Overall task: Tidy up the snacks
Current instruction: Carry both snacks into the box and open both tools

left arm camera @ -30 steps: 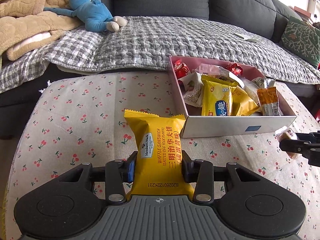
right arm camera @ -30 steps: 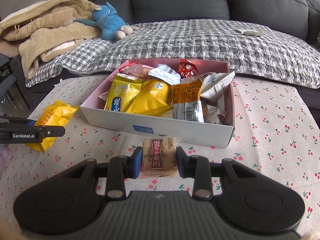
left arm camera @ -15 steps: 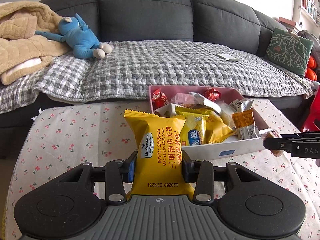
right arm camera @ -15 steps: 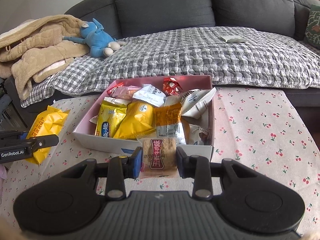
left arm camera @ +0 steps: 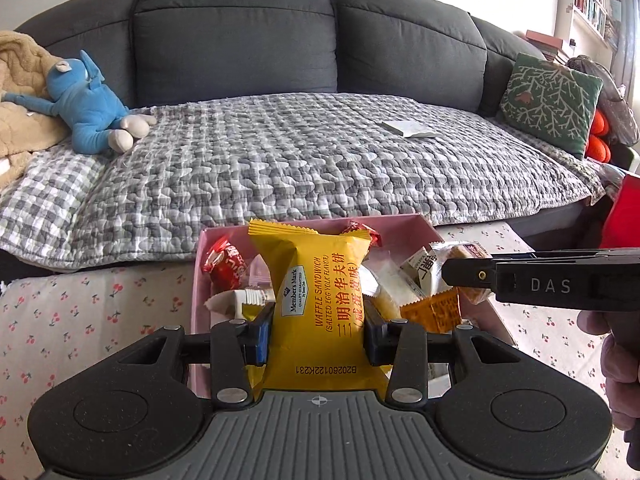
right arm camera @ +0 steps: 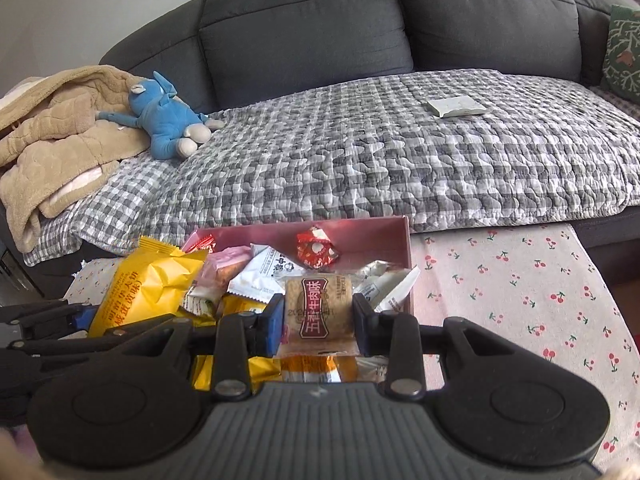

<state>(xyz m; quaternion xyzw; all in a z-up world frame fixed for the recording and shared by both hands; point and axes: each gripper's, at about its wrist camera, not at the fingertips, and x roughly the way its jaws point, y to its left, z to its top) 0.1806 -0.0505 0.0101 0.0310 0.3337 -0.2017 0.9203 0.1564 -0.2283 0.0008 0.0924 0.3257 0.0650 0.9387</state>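
Snacks over pink box (right arm camera: 394,236) | left gripper (left arm camera: 318,322) clamps yellow waffle pack (left arm camera: 316,300), right gripper (right arm camera: 318,314) clamps brown beef-flavour pack (right arm camera: 318,308) | risk: grippers collide, or packs slide off heaped pile

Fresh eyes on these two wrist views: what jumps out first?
The yellow waffle packet clamped in the left gripper, front and centre, held above the pink box of mixed snacks. Beside it, the right gripper pinches a small brown beef snack over the same box. Behind, a blue plush toy lies on the grey sofa, at its left end.
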